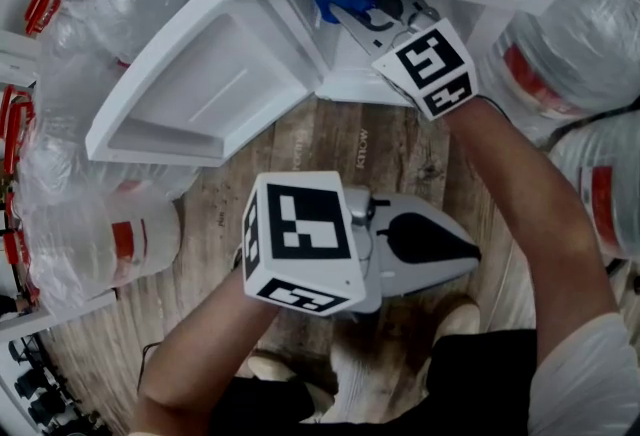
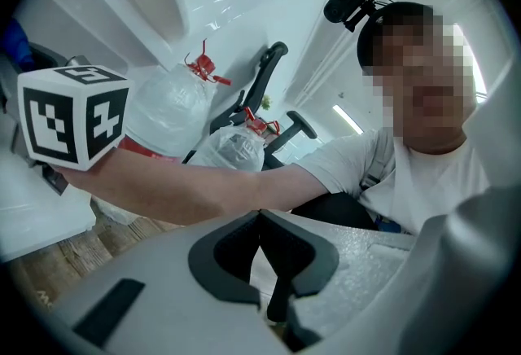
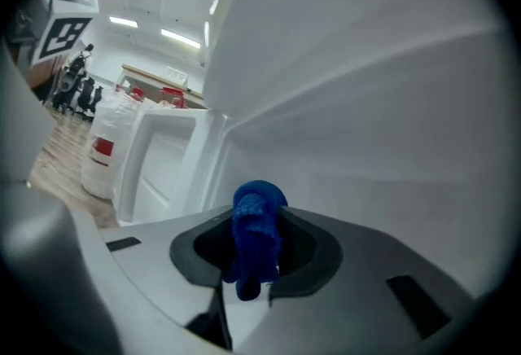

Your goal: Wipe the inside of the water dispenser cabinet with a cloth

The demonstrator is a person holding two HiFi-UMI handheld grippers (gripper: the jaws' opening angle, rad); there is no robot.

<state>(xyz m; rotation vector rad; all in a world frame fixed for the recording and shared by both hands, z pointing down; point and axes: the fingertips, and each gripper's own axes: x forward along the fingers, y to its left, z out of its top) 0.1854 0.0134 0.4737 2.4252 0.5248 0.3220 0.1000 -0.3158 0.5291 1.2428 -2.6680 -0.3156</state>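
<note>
In the head view the right gripper reaches into the open water dispenser cabinet with the blue cloth, while the left gripper hangs over the plank floor among water bottles. The left gripper view shows its jaws together on nothing. The right gripper view shows jaws clamped on the bunched cloth near the smooth white inner wall; wiping well likely means pressing that wad flat into the corners.

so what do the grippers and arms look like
The left gripper and right gripper are light grey moulded shells with black jaw pads, each carrying a white cube printed with black square markers. Forearms are bare; a white short sleeve shows.
</note>
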